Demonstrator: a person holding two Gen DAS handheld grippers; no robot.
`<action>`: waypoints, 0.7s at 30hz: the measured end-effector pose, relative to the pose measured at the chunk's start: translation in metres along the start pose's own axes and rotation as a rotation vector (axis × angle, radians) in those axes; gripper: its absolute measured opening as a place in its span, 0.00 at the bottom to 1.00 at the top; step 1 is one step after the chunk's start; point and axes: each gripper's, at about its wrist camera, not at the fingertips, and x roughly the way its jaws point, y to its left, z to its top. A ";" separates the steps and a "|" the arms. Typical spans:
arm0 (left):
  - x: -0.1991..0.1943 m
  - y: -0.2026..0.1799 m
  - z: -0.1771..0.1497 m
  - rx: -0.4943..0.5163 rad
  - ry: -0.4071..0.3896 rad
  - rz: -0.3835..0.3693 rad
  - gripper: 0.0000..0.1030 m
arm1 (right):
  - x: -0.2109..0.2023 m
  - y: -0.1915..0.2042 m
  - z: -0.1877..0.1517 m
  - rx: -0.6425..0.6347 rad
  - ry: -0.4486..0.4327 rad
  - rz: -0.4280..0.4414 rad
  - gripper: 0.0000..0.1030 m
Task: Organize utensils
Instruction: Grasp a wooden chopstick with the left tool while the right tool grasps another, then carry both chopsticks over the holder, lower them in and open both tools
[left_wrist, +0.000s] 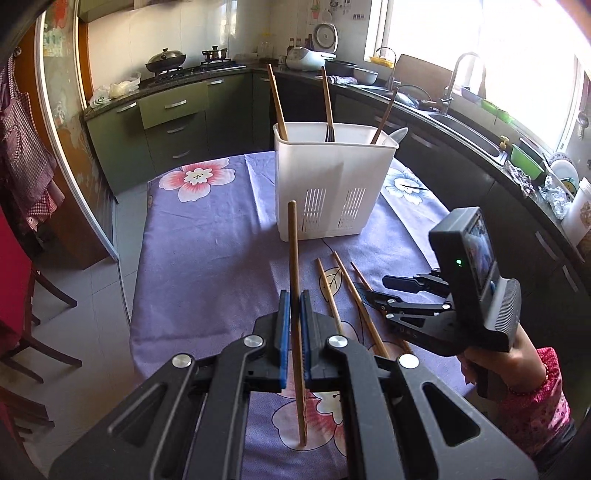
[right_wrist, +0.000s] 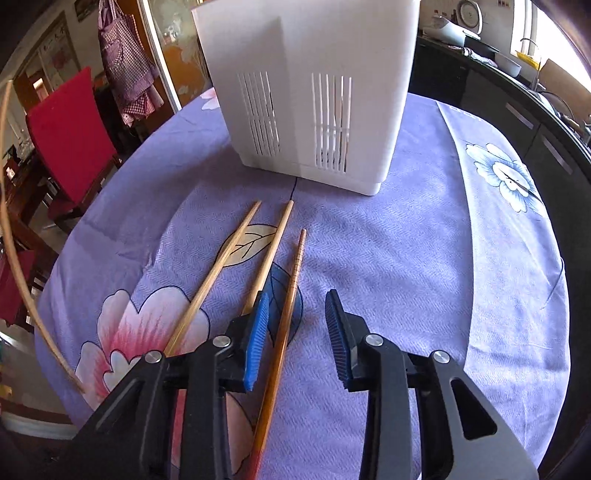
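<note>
From the left wrist, the left gripper (left_wrist: 294, 314) has its blue pads clamped tight on one wooden chopstick (left_wrist: 295, 295), which stands almost upright between them, its top end level with the foot of the white holder (left_wrist: 332, 184) beyond. The holder stands on a purple flowered cloth (left_wrist: 207, 240) covering the table. Three chopstick ends and a white spoon (left_wrist: 397, 134) stick up out of the holder. Three more chopsticks (left_wrist: 334, 291) lie loose on the cloth between the left gripper and the holder, side by side. To the right, the right gripper (left_wrist: 373, 291) reaches in low over those loose sticks, held by a hand (left_wrist: 517, 365) in a pink patterned sleeve. Kitchen counters, a wok and a sink run round the back.

From the right wrist, the right gripper (right_wrist: 297, 332) has its jaws apart, not pressing on anything. The darkest chopstick (right_wrist: 286, 325) of the three lies on the cloth (right_wrist: 406, 258) in the gap, close to the left pad; whether it touches that pad I cannot tell. The other two sticks (right_wrist: 236, 251) lie just left of it, fanning outward. The holder (right_wrist: 306, 92) stands beyond their tips, apart from them. A red chair (right_wrist: 66, 129) stands off to the left.
</note>
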 end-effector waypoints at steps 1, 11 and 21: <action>-0.002 0.001 -0.001 0.001 -0.003 -0.003 0.05 | 0.005 0.001 0.003 -0.002 0.014 -0.004 0.26; -0.008 0.004 -0.006 0.009 -0.023 -0.013 0.05 | 0.014 0.019 0.015 -0.060 0.052 -0.044 0.06; -0.014 0.010 -0.007 0.001 -0.028 -0.012 0.05 | -0.049 0.003 0.018 0.013 -0.087 0.009 0.06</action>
